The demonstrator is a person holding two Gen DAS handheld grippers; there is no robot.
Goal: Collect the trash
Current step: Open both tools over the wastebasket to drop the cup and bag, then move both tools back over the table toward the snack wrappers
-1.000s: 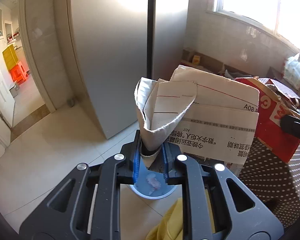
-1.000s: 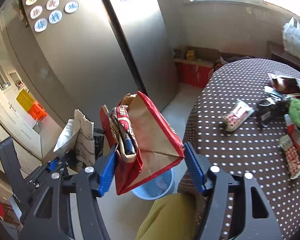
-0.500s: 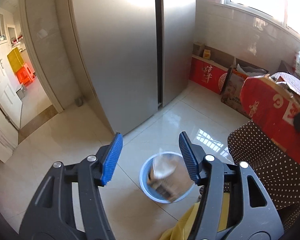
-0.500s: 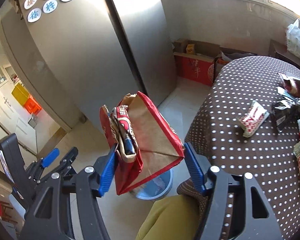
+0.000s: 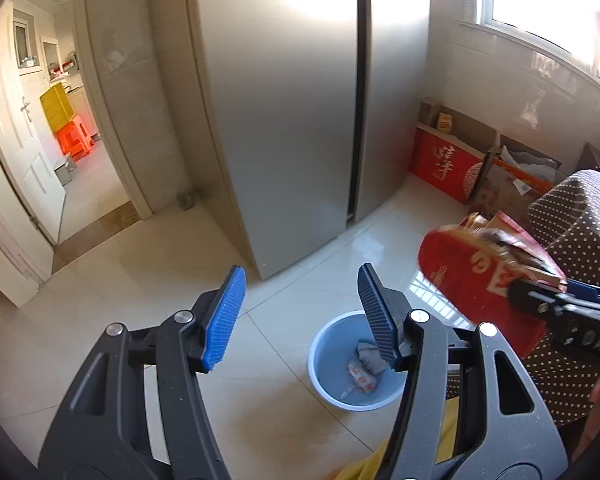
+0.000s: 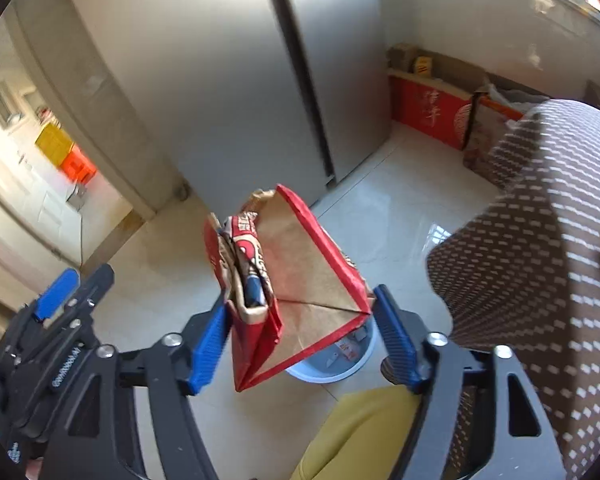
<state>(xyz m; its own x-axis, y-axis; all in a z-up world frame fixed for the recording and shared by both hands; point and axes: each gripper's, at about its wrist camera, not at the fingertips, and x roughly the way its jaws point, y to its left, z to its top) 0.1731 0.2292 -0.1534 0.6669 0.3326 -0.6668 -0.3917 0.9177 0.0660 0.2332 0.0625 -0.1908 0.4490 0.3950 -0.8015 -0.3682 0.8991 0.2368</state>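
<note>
Blue-padded and spread wide with nothing between its pads, the left tool (image 5: 300,312) hangs above the floor; the folded white cardboard it was pinching a second ago has gone down into the pale blue bin (image 5: 356,360), where crumpled paper and a small wrapper now lie (so one piece is judged collected). Beside it, the right tool (image 6: 300,328) is clamped on a flattened red paper bag (image 6: 300,280), its pads pressing the bag's two lower edges. The bag stands with its long axis roughly upright and tilted away from the camera, open brown inside facing the lens, its upper end pointing toward the grey refrigerator (image 6: 228,72). It hangs just over the bin's rim (image 6: 364,354), so it looks next to be dropped. Farther right, the dotted brown cloth of the desk (image 6: 540,240) curves away.
</note>
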